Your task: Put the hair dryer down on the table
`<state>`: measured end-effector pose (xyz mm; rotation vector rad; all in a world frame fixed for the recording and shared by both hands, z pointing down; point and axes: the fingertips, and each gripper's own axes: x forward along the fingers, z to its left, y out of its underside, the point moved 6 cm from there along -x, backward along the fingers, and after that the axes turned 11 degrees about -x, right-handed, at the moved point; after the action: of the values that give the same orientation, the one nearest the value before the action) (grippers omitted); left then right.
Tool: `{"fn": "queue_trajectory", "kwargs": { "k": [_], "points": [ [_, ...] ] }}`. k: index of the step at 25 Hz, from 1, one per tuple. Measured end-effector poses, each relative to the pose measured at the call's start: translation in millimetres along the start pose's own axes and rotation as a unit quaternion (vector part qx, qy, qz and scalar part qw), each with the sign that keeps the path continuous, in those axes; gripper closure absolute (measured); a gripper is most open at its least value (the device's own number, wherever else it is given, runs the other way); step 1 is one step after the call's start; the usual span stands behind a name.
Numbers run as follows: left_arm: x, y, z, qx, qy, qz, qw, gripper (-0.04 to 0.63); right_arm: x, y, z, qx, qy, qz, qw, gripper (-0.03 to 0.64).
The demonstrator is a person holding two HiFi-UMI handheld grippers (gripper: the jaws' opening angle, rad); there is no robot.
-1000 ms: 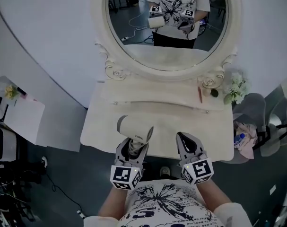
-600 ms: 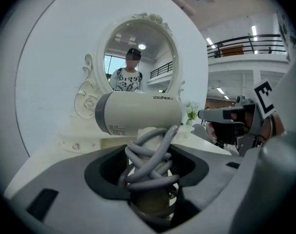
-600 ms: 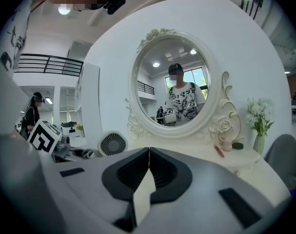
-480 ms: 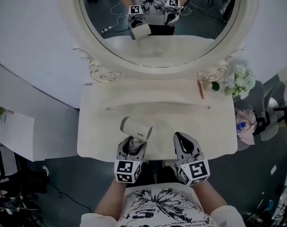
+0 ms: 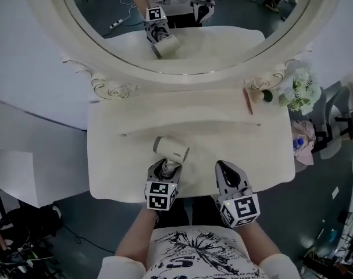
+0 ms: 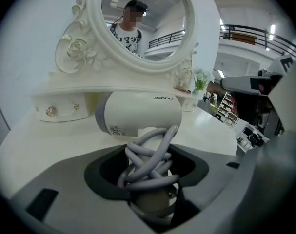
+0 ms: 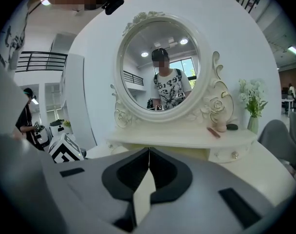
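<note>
The left tongs (image 5: 167,168) were closed on the dryer (image 5: 171,148), clamping its handle, which was wrapped in loops of grey cord (image 6: 150,162). In the left gripper view the handle and cord filled the gap between the jaws, and the white barrel (image 6: 138,113) lay crosswise just beyond them, its grey-rimmed end to the left. From the head view the dryer sat over the front middle of the counter (image 5: 118,161), with the barrel pointing left and slightly away from the person; whether it touched the surface could not be told, since the tongs hid its underside. The right tongs (image 5: 222,167) hovered over the front edge of the counter, just right of the dryer and apart from it. Their jaws were pressed together with nothing between them, as the right gripper view (image 7: 148,152) showed. Behind the counter stood a raised shelf (image 5: 182,97) under an oval mirror (image 5: 182,34) in an ornate white frame. The glass reflected the person, both marker cubes and the dryer. At the right end of the shelf lay a thin pinkish stick (image 5: 248,100) beside a small dark round thing (image 5: 268,96), and white flowers (image 5: 301,95) stood just past that end.
</note>
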<state>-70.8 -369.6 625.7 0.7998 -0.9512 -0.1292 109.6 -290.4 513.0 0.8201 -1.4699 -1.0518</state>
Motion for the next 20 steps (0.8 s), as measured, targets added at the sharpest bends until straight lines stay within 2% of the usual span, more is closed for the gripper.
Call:
{"fn": "queue_trajectory", "kwargs": {
  "k": [8,13,17,20],
  "points": [
    [22.6,4.2,-0.5,0.017,-0.005,0.056,0.9983,0.341,8.4,2.0,-13.0,0.021,0.018,0.009,1.0,0.598],
    [28.9,4.2,1.8,0.031,-0.009,0.063,0.9975,0.341,15.9,2.4,-16.2,0.022,0.019,0.009,1.0,0.598],
    [31.8,2.0,-2.6,0.058,-0.02,0.067,0.9959,0.341,19.4,0.8,-17.6,0.024,0.018,0.009,1.0,0.598],
    [31.4,3.0,-3.0,0.056,-0.004,0.063,0.9964,0.341,20.9,-1.7,-17.1,0.022,0.017,0.007,1.0,0.598]
  ]
}}
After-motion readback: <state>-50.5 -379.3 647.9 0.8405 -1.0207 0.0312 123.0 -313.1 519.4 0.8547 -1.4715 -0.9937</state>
